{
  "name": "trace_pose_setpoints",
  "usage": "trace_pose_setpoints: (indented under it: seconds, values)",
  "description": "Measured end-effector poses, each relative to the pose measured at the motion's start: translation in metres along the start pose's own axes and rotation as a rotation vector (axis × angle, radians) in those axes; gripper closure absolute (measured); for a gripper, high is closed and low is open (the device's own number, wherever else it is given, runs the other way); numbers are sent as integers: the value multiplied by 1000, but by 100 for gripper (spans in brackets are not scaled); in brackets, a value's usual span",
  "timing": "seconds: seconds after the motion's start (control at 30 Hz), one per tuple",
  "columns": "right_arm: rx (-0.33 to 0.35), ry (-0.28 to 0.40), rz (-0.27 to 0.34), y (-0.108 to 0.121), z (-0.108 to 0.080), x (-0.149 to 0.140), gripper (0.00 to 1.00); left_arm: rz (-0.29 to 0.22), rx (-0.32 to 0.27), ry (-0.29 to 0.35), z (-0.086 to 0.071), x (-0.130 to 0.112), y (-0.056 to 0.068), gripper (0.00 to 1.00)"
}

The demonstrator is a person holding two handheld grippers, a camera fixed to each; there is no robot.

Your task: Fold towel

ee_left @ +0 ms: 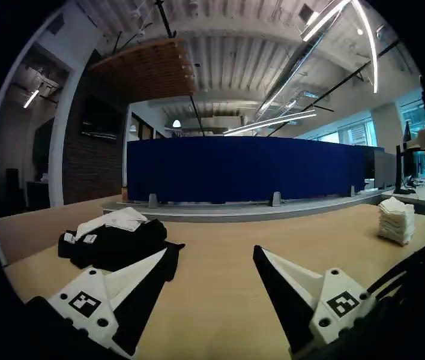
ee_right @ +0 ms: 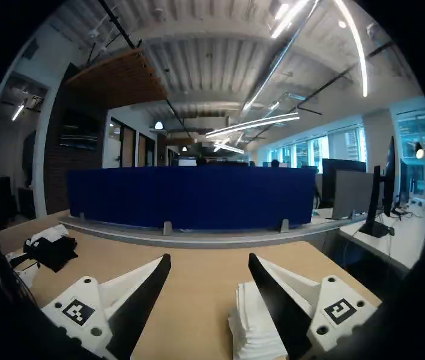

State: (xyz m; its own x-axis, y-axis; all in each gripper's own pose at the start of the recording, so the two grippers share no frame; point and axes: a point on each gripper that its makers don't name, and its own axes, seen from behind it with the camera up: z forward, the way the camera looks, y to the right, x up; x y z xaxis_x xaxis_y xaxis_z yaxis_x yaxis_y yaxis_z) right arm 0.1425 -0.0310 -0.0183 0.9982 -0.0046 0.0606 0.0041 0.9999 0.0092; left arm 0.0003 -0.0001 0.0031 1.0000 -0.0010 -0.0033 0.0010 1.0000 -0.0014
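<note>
**Left gripper view.** The left hand-held gripper (ee_left: 210, 249) is held low over the pale wooden desk (ee_left: 224, 240). Its jaws are spread wide and there is nothing between them. Each white finger carries a square black-and-white marker (ee_left: 85, 302). This is a coded pattern, not lettering.

A heap of black and white cloth (ee_left: 116, 240) lies on the desk behind the finger on the left of the view. Two small white tags (ee_left: 90, 238) are on its dark part, too small to read. A stack of folded white towels (ee_left: 396, 221) sits at the desk's far right, well apart from the heap. A blue partition (ee_left: 242, 168) closes off the back of the desk.

**Right gripper view.** The right hand-held gripper (ee_right: 209, 258) is likewise wide open and holds nothing. The stack of folded white towels (ee_right: 251, 324) lies just below the finger on the right of the view. Whether that finger touches the stack cannot be told. The heap of black and white cloth (ee_right: 50, 249) is at the far left of the desk (ee_right: 200, 264). The blue partition (ee_right: 188, 195) stands behind, and dark monitors (ee_right: 347, 192) stand to the right.
</note>
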Motion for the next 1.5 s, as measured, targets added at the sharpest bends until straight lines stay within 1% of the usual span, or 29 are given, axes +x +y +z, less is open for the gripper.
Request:
trace_pose_setpoints:
  seconds: [0.17,0.37,0.47,0.57,0.77,0.97,1.17,1.3,1.5]
  values:
    - [0,7,-4,3,-1,0,0,-1,0,-4,0,-1,0,2]
    - [-9,38,0,6,-4,9,0,-1,0,-4,-1,0,0,2]
    - [-14,42,4,6,-6,3,0,0,0,-4,-1,0,0,2]
    - [3,42,-4,3,-6,-8,0,0,1,-4,-2,0,0,2]
    - [-25,65,-3,13,0,-30,0,0,1,-4,-2,0,0,2]
    - [-7,74,1,17,7,-55,0,0,1,-3,-3,0,0,2]
    - [-4,71,15,26,12,-83,0,1,1,-3,-3,0,0,2]
    - [-18,65,34,35,17,-100,0,1,1,-3,-3,1,0,2]
    - [-17,62,69,36,22,-116,0,0,1,-3,-3,1,0,2]
